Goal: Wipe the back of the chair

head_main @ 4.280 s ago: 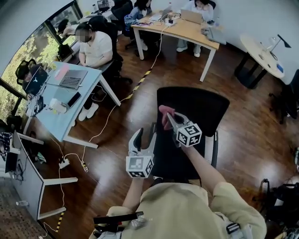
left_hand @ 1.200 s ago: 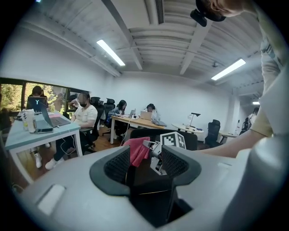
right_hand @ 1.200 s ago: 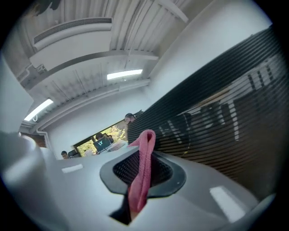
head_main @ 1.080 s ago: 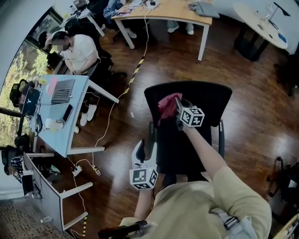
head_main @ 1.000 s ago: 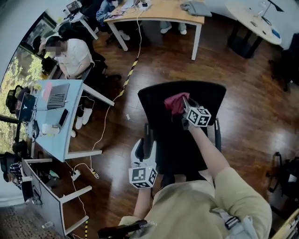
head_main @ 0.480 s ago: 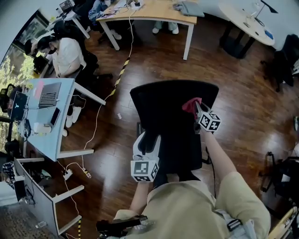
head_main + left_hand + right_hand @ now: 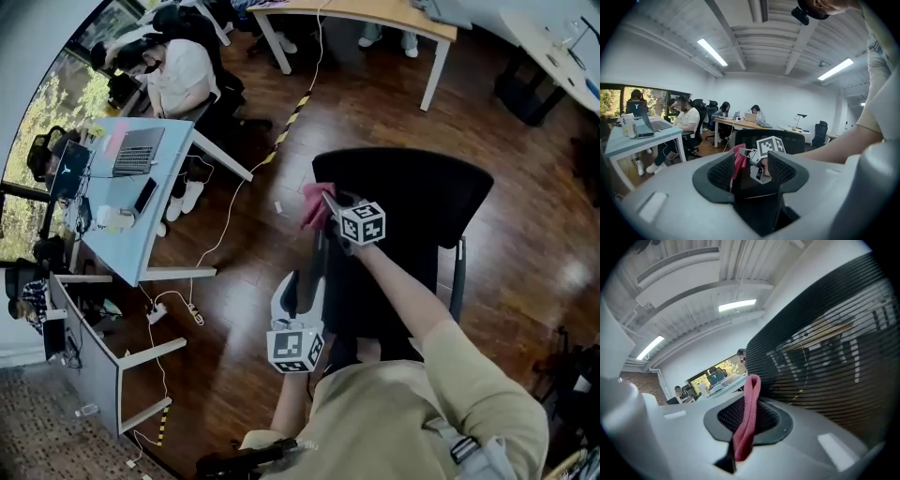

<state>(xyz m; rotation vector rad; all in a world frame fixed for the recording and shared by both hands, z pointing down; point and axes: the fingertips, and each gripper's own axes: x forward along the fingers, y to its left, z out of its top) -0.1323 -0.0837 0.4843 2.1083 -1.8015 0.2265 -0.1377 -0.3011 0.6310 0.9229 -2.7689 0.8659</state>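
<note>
A black mesh office chair (image 7: 412,202) stands in front of me, its back (image 7: 825,357) filling the right of the right gripper view. My right gripper (image 7: 323,202) is shut on a pink cloth (image 7: 312,208) and holds it against the left edge of the chair back. In the right gripper view the cloth (image 7: 747,420) hangs folded between the jaws. My left gripper (image 7: 300,283) hovers lower, by the seat's left side, open and holding nothing. In the left gripper view (image 7: 746,169) the cloth (image 7: 739,158) and the right gripper's marker cube show beyond the jaws.
A light blue desk (image 7: 155,220) with a laptop stands to the left, with a seated person (image 7: 183,70) behind it. A wooden table (image 7: 375,11) lies further back. Cables (image 7: 220,239) and a power strip (image 7: 155,309) lie on the wood floor.
My right gripper has swept the pink cloth from the right side of the chair back across to its left edge. The left gripper stays low beside the seat.
</note>
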